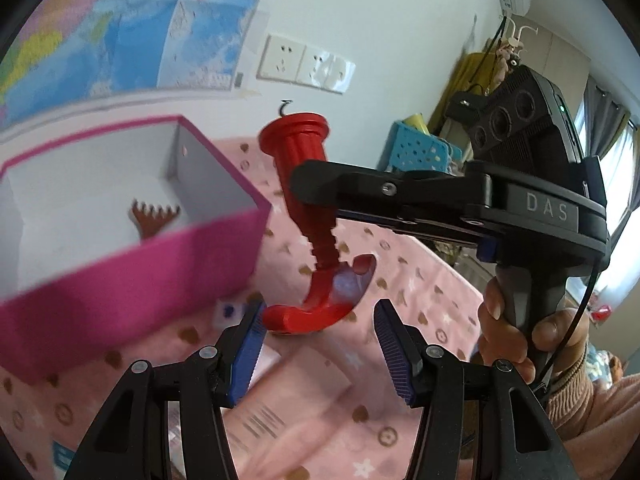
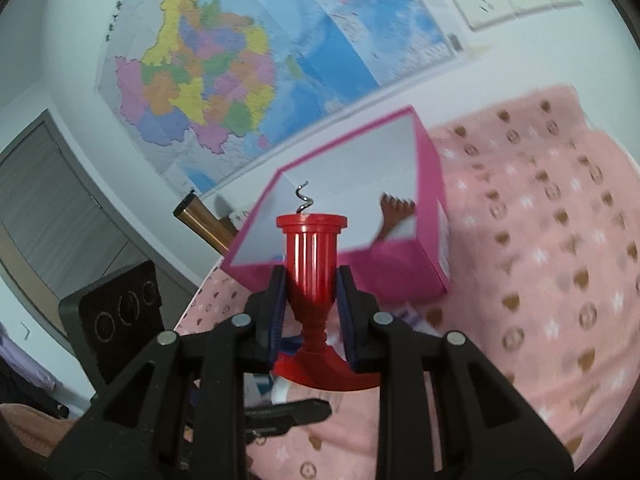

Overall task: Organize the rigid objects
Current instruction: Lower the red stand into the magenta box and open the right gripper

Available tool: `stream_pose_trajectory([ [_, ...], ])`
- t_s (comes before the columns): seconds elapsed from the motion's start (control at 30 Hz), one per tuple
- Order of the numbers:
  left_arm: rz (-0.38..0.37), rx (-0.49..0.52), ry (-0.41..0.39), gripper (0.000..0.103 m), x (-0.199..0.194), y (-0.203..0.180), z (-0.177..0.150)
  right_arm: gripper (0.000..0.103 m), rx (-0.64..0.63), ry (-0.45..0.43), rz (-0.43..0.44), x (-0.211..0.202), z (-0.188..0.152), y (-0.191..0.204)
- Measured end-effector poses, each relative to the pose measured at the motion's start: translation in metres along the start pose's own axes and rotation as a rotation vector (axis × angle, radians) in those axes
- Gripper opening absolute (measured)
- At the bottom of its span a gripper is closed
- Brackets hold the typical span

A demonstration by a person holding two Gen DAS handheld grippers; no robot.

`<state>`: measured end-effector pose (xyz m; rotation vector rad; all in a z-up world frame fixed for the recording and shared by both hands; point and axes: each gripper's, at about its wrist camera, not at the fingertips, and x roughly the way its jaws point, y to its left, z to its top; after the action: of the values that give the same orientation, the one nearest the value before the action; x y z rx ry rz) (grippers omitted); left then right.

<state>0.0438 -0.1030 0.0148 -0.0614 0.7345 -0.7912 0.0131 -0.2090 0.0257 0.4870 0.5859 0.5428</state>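
The corkscrew [image 2: 311, 276] is clamped between the right tool's [image 2: 311, 300] pads; the open box [image 2: 430, 240] is set on the table [image 2: 560, 280] just beyond it.

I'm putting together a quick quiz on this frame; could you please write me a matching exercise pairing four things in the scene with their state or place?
Things:
1. red corkscrew
2. pink box
3. left gripper
4. brown comb-like piece

States or places:
A. lies inside the box
B. jaws apart, nothing between them
C. clamped in the right gripper, metal spiral pointing away
D. open-topped, on the pink patterned cloth

Pairs: 1-C, 2-D, 3-B, 4-A
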Motion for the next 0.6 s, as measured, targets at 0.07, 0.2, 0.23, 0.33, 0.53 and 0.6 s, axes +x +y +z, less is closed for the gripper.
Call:
stream_pose_trajectory([
  [0.07,0.016,0.006,-0.024,0.055,-0.004,0.003,0.011,0.027,-0.022,-0.007,0.010,0.007,0.013,0.005],
  [0.2,0.075,0.013,-0.044,0.053,-0.004,0.014,0.032,0.027,-0.050,-0.016,0.014,0.022,0.037,0.009],
  [0.23,0.077,0.007,-0.046,0.051,-0.003,0.019,0.037,0.027,-0.052,-0.017,0.016,0.026,0.042,0.009],
  [0.33,0.074,-0.016,-0.051,0.050,0.000,0.034,0.050,0.027,-0.064,-0.012,0.010,0.039,0.056,0.008],
  [0.53,0.081,-0.054,-0.035,0.049,0.011,0.057,0.068,0.027,-0.060,0.025,-0.010,0.071,0.072,-0.003],
  [0.6,0.102,-0.064,-0.026,0.049,0.017,0.066,0.071,0.027,-0.055,0.039,-0.022,0.081,0.075,-0.007],
])
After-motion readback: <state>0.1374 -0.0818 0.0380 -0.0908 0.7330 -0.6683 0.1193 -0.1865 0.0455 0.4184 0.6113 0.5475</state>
